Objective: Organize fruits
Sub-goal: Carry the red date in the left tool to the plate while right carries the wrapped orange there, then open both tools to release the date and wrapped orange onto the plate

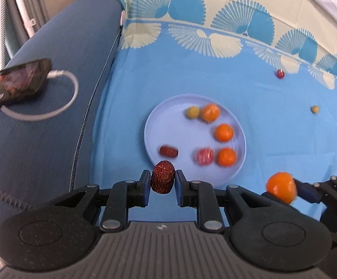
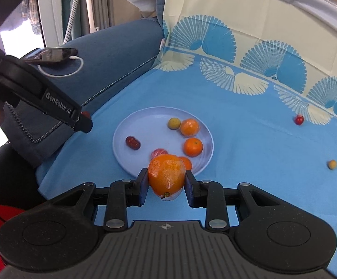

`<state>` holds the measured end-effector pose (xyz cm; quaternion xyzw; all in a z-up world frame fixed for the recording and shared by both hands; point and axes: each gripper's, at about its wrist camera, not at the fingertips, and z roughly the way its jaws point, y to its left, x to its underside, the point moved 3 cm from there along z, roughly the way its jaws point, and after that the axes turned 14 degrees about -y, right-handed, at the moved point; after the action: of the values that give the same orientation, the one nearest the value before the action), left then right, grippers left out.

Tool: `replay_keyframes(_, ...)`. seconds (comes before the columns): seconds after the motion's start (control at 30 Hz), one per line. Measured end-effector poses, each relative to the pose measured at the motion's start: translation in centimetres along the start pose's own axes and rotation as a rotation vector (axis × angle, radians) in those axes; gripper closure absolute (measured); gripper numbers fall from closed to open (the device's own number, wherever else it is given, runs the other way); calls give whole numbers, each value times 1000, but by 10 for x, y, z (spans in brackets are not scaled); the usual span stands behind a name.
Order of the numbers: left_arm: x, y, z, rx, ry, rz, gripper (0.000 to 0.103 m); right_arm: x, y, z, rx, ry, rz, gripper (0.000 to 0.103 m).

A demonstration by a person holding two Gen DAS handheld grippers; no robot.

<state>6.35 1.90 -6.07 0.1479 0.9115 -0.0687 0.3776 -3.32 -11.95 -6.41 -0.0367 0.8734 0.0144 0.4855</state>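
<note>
My left hand-held gripper (image 1: 163,181) pinched a wrinkled red date (image 1: 163,179) between its blue pads, just short of the near rim of the pale blue plate (image 1: 168,114). My right hand-held gripper (image 2: 166,181) was clamped on a plastic-wrapped orange (image 2: 166,177), its jaws pressed against both sides of the fruit, also held at the plate's near edge; in the left wrist view that same orange (image 1: 281,187) showed low on the right, blurred.

On the plate lay a second red date (image 1: 168,151) at the left, a pink-red round fruit (image 1: 205,156) touching a small orange (image 1: 226,157) near the front, another small orange (image 1: 224,132) toward the right rim, and at the back a wrapped orange (image 1: 210,112) just beside a small yellow-green fruit (image 1: 193,112). The plate sat on a bright blue cloth (image 1: 284,139) printed with a fan pattern along its far border.

Two fruits lay on the cloth, well apart from the plate: a small red one (image 2: 299,119) near the patterned border and a small yellow one (image 2: 332,164) closer to me at the right.

To the left, a dark blue cushion (image 1: 52,116) carried a phone (image 1: 15,84) plugged into a white cable (image 1: 59,102) that looped beside it
</note>
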Motion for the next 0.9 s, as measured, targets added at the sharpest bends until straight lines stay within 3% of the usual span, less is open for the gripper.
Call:
replay_keyframes(0.3,-29,-8,57,68,-23,31,79,-8,-17,65,-9,25,23,69)
replay_keyframes(0.67,-26,-16,121,58,52,91,78,0,-25,128,-42,77,16,69)
replay_keyframes(0.7,-28,-16,122,58,39,97,75,0,-25,130,-45,80,15,68)
replay_keyframes(0.73,-29,-16,122,63,27,103,52,-1,-25,134,-47,80,17,68)
replay_keyframes(0.77,-32,-16,120,61,10,107,36,-3,-25,135,-52,72,18,63)
replay_keyframes(0.8,-34,-15,116,45,-12,105,7,-5,-26,135,-56,64,17,56)
replay_keyframes(0.83,-37,-14,111,21,-38,100,0,-8,-27,135,-58,55,15,38)
replay_keyframes(0.87,-39,-11,103,3,-74,94,0,-11,-27,131,-53,40,15,22)
replay_keyframes(0.9,-40,-10,98,3,-84,100,0,-14,-28,127,-49,31,14,18)
